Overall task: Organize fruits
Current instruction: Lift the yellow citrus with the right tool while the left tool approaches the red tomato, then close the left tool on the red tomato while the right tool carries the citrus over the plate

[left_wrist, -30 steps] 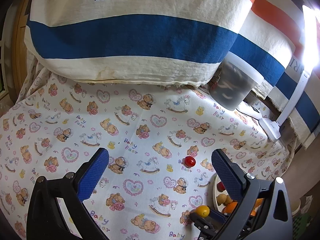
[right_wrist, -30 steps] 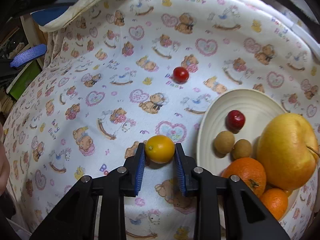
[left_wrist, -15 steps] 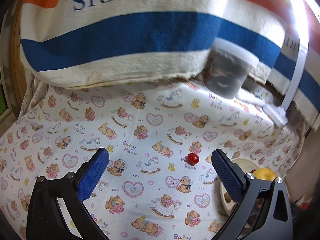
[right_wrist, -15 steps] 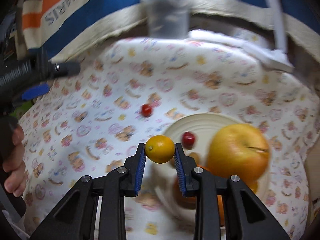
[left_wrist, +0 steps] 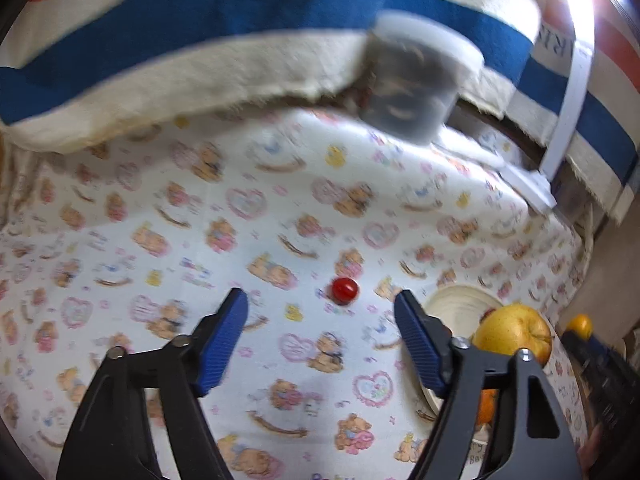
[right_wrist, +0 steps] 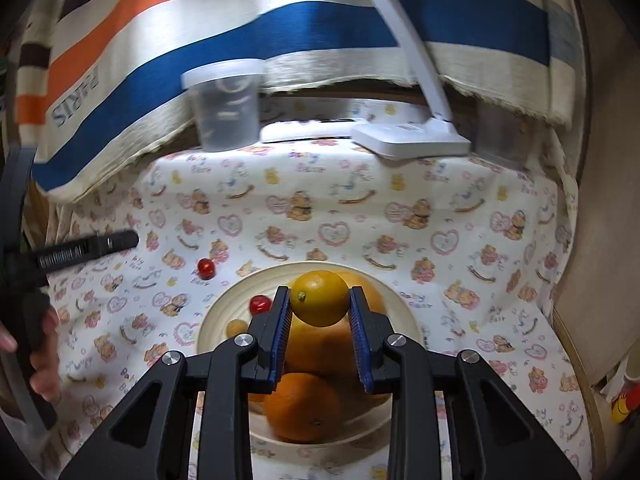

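My right gripper point(right_wrist: 319, 320) is shut on a small yellow citrus fruit point(right_wrist: 319, 297) and holds it above the white plate point(right_wrist: 404, 312). The plate holds a yellow apple point(left_wrist: 514, 332), an orange point(right_wrist: 302, 406), a red cherry tomato point(right_wrist: 259, 303) and a small brown fruit point(right_wrist: 235, 326). Another red cherry tomato point(left_wrist: 344, 290) lies on the teddy-bear cloth left of the plate; it also shows in the right wrist view point(right_wrist: 206, 267). My left gripper point(left_wrist: 320, 334) is open and empty, hovering just in front of that tomato. The held citrus also shows at the right edge of the left wrist view point(left_wrist: 580, 326).
A lidded plastic container point(right_wrist: 224, 106) and a white desk lamp point(right_wrist: 412, 138) stand at the back of the table point(right_wrist: 520, 264). A striped "PARIS" cloth point(right_wrist: 160, 60) hangs behind. The table's wooden edge point(right_wrist: 576, 352) runs along the right.
My right gripper lifted the yellow citrus off the cloth and carried it right, over the plate. My left gripper swung right and closer to the loose tomato.
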The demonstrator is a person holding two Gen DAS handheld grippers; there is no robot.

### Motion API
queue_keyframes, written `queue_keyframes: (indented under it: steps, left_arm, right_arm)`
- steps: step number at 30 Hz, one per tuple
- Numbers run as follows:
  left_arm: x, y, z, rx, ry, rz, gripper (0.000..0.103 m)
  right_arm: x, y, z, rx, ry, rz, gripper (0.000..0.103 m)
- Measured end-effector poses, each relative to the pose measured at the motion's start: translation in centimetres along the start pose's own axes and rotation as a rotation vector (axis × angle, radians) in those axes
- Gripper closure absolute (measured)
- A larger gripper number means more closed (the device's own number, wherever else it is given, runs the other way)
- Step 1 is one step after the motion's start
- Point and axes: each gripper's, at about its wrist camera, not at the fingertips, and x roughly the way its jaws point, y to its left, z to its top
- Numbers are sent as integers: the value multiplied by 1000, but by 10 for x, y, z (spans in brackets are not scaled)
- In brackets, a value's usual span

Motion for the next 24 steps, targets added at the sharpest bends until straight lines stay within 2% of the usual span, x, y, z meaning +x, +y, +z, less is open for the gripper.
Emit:
queue_keyframes:
  steps: [1,6,11,16,20,24]
  left_arm:
    - [6,0,-1,0,22,-11,43]
    - [29,4,-2,-15,74,-13,59]
    - [37,5,4,-56,99,-46,60]
    - [58,-15,9,19,129,52,60]
    - [78,-23,5,22,180,55,60]
    - [85,-32,9,49,156,69,60]
  right_arm:
    - [-2,-7,3,22,-11,-7,73]
    - [-2,-25,4,53,-25,-45,73]
    - [5,-35,0,31,-36,-87,73]
    - [10,-54,4,38,-47,-157,73]
    - [17,-76,5,106,-22,-171,73]
    - [20,-83,5,116,-16,-194,73]
